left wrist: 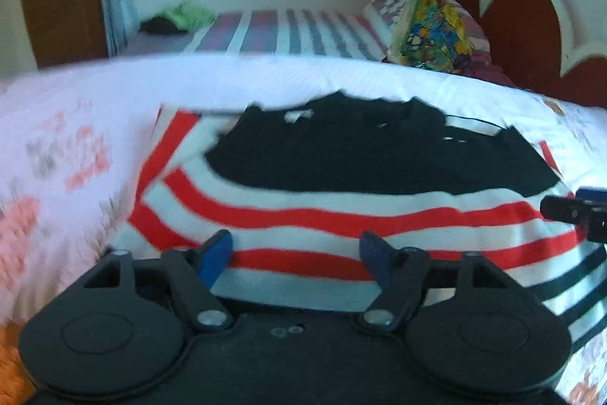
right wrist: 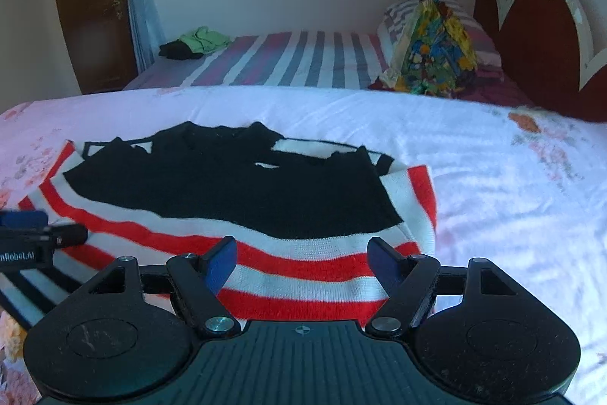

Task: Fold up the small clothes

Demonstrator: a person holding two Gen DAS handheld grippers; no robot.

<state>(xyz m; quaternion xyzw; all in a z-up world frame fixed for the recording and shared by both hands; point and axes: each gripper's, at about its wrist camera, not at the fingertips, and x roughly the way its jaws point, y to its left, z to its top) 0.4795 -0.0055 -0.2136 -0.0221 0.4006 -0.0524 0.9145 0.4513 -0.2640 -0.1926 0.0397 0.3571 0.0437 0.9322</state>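
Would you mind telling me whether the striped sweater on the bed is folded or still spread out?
Partly folded. The striped sweater lies flat on the bedspread, with a black-and-white striped part sticking out from under its red-striped side.

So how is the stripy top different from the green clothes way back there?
The stripy top lies spread flat, close by, on the flowery white sheet; the green clothes sit bunched far off on the striped bed. The top is red, white and black; those are plain green. Both are clothes on beds.
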